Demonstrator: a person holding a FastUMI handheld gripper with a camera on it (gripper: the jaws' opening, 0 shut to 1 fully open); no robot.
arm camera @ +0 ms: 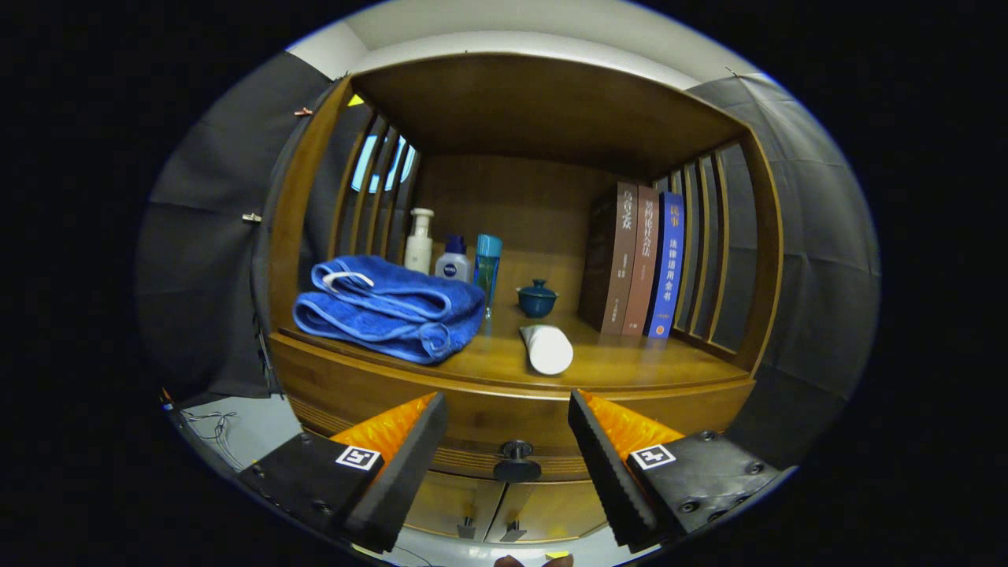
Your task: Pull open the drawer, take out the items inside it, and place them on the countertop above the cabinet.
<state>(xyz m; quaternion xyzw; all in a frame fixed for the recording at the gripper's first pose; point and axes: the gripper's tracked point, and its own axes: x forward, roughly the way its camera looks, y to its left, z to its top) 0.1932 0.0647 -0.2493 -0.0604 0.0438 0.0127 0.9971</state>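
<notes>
A wooden cabinet stands ahead, its countertop (630, 358) set inside an open shelf niche. Below the countertop the drawer front (504, 421) looks closed, with a dark round knob (516, 461) at its middle. My gripper (508, 413) is open, its two fingers spread wide to either side of the knob and a little short of it, holding nothing. A white tube (547, 348) lies on the countertop just beyond the fingers. What is inside the drawer is hidden.
On the countertop a folded blue towel (390, 307) lies to the left, with three bottles (453, 256) behind it, a small teal lidded cup (537, 298) in the middle and three upright books (639, 260) on the right. Two lower cabinet doors (488, 512) sit below the drawer.
</notes>
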